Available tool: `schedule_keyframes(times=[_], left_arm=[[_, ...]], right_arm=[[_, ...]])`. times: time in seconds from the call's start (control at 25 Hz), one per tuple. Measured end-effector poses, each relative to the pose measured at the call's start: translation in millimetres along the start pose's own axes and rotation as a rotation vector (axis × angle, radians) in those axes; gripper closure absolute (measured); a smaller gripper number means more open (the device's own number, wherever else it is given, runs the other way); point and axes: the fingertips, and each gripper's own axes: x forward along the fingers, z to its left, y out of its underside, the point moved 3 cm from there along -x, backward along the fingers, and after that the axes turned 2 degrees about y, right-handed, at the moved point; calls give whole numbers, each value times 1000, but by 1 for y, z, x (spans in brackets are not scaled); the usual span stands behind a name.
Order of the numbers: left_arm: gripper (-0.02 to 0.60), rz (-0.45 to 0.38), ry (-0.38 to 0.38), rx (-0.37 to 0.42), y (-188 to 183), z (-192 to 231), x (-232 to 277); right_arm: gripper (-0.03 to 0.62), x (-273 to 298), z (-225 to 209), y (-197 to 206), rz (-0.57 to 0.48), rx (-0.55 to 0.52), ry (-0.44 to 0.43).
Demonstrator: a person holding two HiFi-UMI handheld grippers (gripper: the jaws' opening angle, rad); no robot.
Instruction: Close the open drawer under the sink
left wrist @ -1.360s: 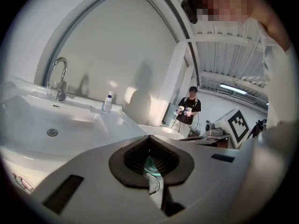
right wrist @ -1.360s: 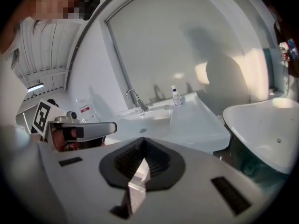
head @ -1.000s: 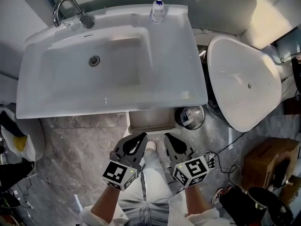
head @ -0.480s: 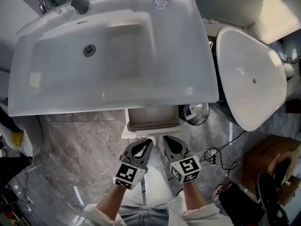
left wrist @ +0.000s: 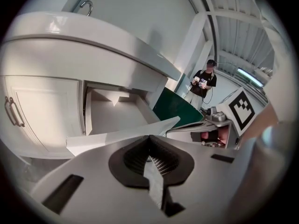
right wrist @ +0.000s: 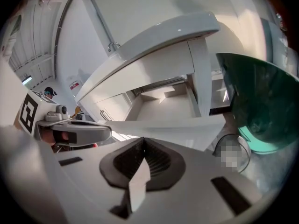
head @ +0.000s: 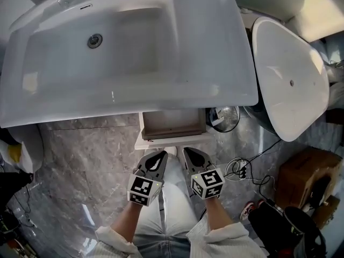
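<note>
The left gripper [head: 156, 164] and the right gripper [head: 194, 161] are both clenched on nothing, their ribbed pads pressed together at the tips, and they sit side by side just in front of the drawer [head: 173, 123]. The drawer stands pulled out from the cabinet below the front edge of the sink [head: 129, 98], toward that edge's right half, and appears empty. Its white front panel [head: 173, 141] is the part nearest the jaws; whether either tip touches it cannot be told. It looks like a stiff, light box on runners that should slide rather than flex, so no grip seems needed. Closed jaw tips set flat against the panel's face, one toward each end, would likely push it in squarely. The smooth painted face may let a tip skid if pushed at an angle. No brand or label is legible anywhere; the only print is the black-and-white square pattern on each marker cube [head: 143, 190].
</note>
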Motion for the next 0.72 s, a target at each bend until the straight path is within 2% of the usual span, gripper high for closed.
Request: schedule_keyframes(times=[0.12,0.48,0.72], left_arm=[[566,22,-9,-33,8,5,6],[565,21,-46,-56,15,23,20],[563,17,-67,-118,17,28,20]], right_arm=[[583,6,-5,9,14,15,19],[583,21,-19,21,9,75,64],[582,28,-21,16,-3,75,54]])
